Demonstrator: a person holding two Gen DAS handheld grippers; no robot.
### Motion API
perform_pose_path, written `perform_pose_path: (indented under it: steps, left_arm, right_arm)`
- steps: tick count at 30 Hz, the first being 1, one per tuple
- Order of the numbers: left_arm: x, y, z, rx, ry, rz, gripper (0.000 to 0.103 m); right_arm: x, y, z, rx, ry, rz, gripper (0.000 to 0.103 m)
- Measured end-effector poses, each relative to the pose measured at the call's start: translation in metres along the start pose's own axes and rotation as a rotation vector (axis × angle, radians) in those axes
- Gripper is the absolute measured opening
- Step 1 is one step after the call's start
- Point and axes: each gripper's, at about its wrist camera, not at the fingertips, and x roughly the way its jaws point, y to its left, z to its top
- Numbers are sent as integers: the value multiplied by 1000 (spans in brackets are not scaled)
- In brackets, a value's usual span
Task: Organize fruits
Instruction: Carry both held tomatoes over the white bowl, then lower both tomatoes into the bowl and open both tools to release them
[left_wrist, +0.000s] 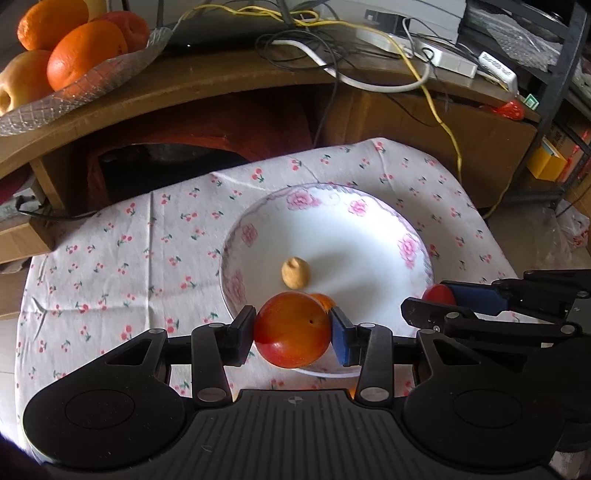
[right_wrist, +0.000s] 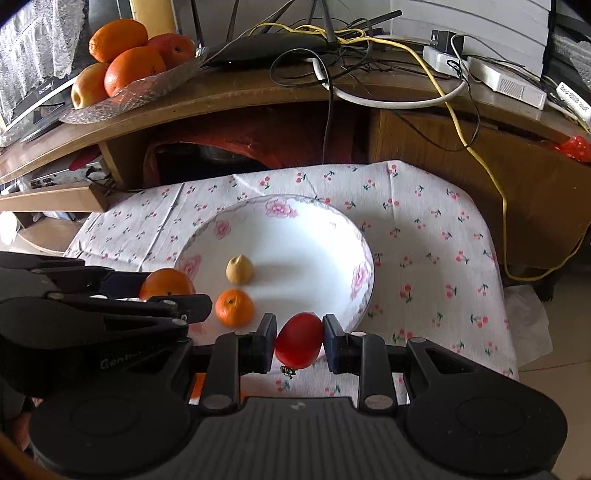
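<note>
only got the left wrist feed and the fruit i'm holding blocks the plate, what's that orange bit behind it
Observer: A small whole mandarin, sitting on the plate near its front rim.
Operator: ok and the right gripper, holding anything
Observer: Yes, the right gripper is shut on a red fruit at the plate's near rim.
Operator: is that touching the mandarin
Observer: No, they are apart; one of the gripper's fingers stands between them.

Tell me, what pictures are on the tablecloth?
Little red cherries on white tablecloth, clearest in the right wrist view.
</note>
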Motion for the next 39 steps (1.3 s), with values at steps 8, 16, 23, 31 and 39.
perform_pose_path:
  steps: [8, 16, 23, 31, 39]
  left_arm:
    - [17, 2, 8, -11, 11, 24, 50]
    - [30, 2, 10, -6, 26, 49, 50]
    - [37, 5, 12, -11, 27, 68, 50]
    - [42, 7, 14, -11, 20, 82, 50]
    - [45, 8, 15, -11, 17, 83, 50]
  right_arm:
    - [20, -4, 9, -6, 7, -19, 29]
    - [34, -6, 10, -16, 18, -31, 29]
    - [43, -6, 14, -20, 17, -34, 29]
    - [50, -6, 17, -19, 9, -30, 29]
    - [54, -8, 18, -10, 8, -43, 30]
